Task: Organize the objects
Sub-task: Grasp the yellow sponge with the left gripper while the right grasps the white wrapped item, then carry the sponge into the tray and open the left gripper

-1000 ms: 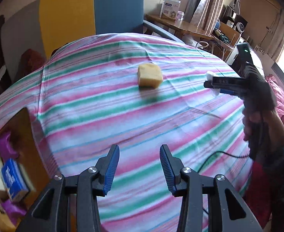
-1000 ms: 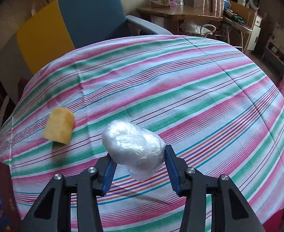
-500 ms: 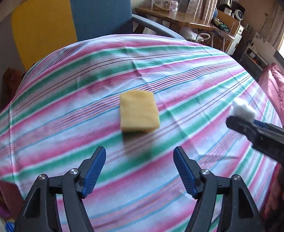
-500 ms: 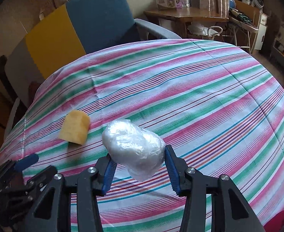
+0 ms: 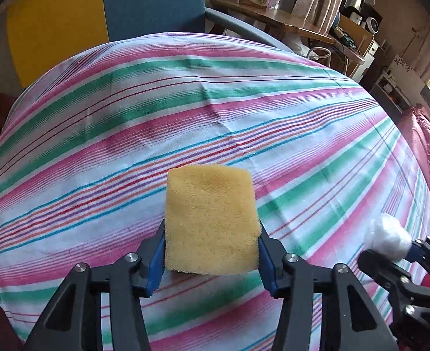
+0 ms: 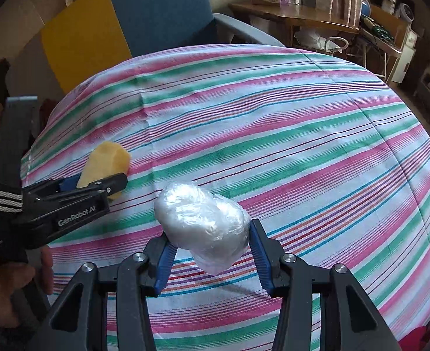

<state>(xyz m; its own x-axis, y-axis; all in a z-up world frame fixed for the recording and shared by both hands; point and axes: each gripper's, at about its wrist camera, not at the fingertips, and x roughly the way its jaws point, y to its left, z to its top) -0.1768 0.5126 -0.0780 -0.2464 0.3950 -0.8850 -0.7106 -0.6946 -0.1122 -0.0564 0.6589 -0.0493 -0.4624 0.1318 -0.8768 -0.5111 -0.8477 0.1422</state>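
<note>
A yellow sponge [image 5: 210, 222] lies on the striped tablecloth [image 5: 244, 102]. My left gripper [image 5: 211, 235] straddles it, and its jaws are closing, with the blue pads [image 5: 157, 259] against the sponge's two sides. The right wrist view shows the same grip from the side, the sponge [image 6: 106, 161] sticking out past the left gripper [image 6: 98, 182]. My right gripper [image 6: 210, 234] is shut on a white bundle wrapped in clear plastic [image 6: 203, 219], held just above the cloth. That bundle [image 5: 388, 234] and the right gripper [image 5: 405, 251] also show at the left wrist view's right edge.
A blue and yellow chair [image 5: 153, 0] stands behind the table. A wooden side table [image 5: 273, 17] with a box is at the back right. Red bedding [image 5: 428, 161] lies past the table's right edge. A hand [image 6: 7, 289] holds the left gripper.
My left gripper moved forward and down to the sponge, opened wide, then closed around it. The right gripper stayed put with the bundle. The box at the left left the view.
</note>
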